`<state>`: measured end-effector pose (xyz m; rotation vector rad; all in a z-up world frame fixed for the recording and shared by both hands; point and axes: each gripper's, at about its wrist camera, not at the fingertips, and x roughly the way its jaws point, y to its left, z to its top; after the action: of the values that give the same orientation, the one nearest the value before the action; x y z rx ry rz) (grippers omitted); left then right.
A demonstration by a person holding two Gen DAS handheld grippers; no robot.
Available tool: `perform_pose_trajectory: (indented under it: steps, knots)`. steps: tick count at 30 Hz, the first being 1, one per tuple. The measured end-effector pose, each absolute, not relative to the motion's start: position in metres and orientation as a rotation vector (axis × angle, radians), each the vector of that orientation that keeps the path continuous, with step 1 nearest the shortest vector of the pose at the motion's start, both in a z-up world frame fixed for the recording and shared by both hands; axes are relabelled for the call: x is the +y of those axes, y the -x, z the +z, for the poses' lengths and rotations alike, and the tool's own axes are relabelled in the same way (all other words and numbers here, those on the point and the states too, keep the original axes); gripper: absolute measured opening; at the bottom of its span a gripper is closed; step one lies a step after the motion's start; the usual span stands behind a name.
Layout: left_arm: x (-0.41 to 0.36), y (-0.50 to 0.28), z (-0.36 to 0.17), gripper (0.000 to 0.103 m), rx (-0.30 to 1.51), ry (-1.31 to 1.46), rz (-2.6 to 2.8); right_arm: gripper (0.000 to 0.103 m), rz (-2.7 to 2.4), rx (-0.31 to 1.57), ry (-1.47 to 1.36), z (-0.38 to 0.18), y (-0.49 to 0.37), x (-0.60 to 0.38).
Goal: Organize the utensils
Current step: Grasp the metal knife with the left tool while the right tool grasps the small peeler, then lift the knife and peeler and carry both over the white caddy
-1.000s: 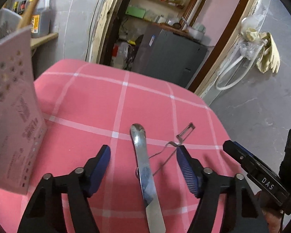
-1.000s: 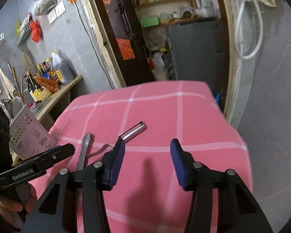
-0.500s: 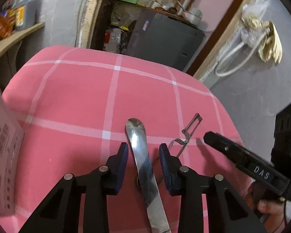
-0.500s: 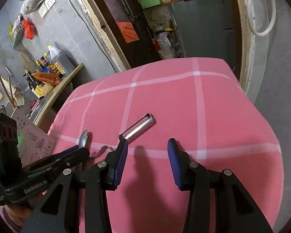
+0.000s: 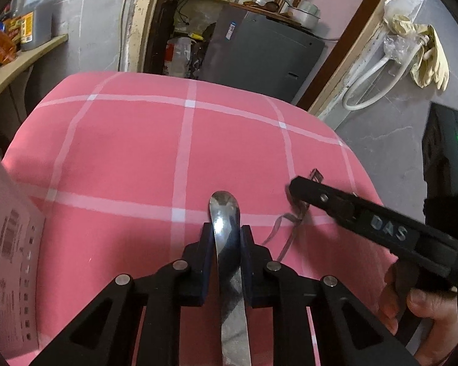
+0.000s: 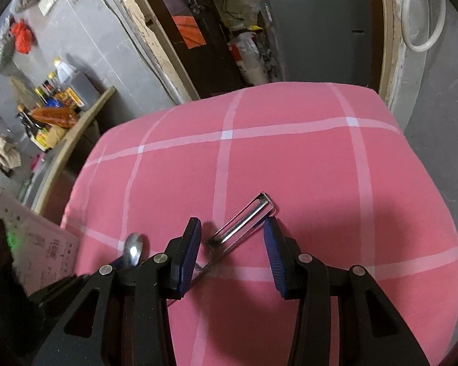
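Observation:
A long steel utensil handle [image 5: 226, 244] with a rounded end lies on the pink checked cloth [image 5: 137, 152]. My left gripper [image 5: 226, 238] is shut on it, pads against both its sides. Its rounded end shows in the right wrist view [image 6: 134, 248]. A steel peeler [image 6: 244, 218] lies on the cloth between the open fingers of my right gripper [image 6: 232, 244]. In the left wrist view the right gripper [image 5: 293, 189] covers most of the peeler [image 5: 290, 225], whose wire handle shows below it.
A printed cardboard box [image 5: 6, 259] stands at the left edge of the cloth, also in the right wrist view [image 6: 42, 253]. A shelf with bottles [image 6: 52, 113] is at the left. A doorway and a grey cabinet [image 5: 259, 52] lie beyond the table.
My left gripper has closed from wide open onto the steel handle. My right gripper has moved forward and left, so the peeler now lies between its fingers.

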<state>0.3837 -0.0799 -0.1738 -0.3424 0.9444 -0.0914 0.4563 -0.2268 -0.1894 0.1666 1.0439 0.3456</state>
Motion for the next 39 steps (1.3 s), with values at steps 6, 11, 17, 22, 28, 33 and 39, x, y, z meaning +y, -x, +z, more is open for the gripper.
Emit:
perform_pose_trajectory:
  steps: [6,11,17,22,28,33,39]
  knots:
    - [-0.075,-0.371,-0.174,0.016,0.962,0.357,-0.078,0.034,0.318,1.058,-0.002,-0.185,-0.453,-0.206]
    - [-0.073,-0.358,-0.174,0.016,0.999,0.356,-0.075,0.027,0.367,1.082,0.040,-0.179,-0.442,-0.208]
    - [-0.069,-0.340,-0.174,0.004,1.064,0.356,-0.073,0.023,0.456,1.133,0.122,-0.174,-0.410,-0.217]
    - [-0.066,-0.329,-0.175,0.004,1.113,0.379,-0.123,0.023,0.490,1.186,0.127,-0.172,-0.394,-0.223]
    - [-0.059,-0.335,-0.178,0.005,1.159,0.431,-0.147,0.023,0.457,1.239,0.058,-0.169,-0.403,-0.223]
    - [-0.061,-0.333,-0.178,0.004,1.176,0.428,-0.150,0.024,0.398,1.285,-0.070,-0.172,-0.409,-0.234]
    - [-0.073,-0.328,-0.174,0.003,1.148,0.391,-0.136,0.016,0.324,1.272,-0.074,-0.174,-0.403,-0.234]
